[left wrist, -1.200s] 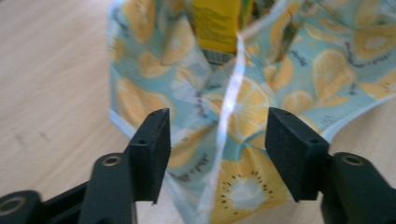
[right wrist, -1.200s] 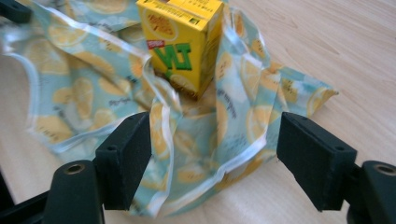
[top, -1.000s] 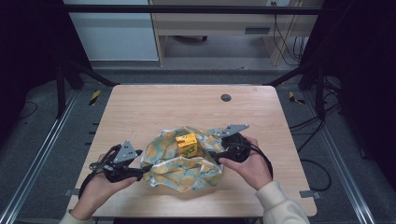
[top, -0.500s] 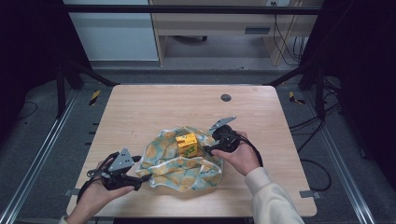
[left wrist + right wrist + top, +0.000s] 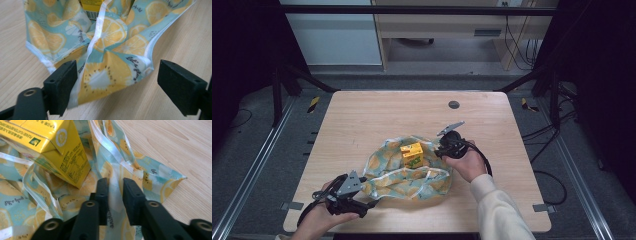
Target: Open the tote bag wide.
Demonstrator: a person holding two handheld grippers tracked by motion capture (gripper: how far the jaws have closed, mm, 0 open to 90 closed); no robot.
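1 cloth (image 5: 409, 176) | 1 yellow carton (image 5: 412, 155) – on cloth | 2 tools

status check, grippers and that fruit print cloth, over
Left gripper open, jaws just opening, cloth corner loose between them. Right gripper just closing on fruit print cloth. Yellow carton sits on cloth. Nothing in the way.

Lab-style recording bay: light wooden table (image 5: 362, 120), black metal frame rails (image 5: 412, 10), loose black cables (image 5: 517, 45) on grey floor.
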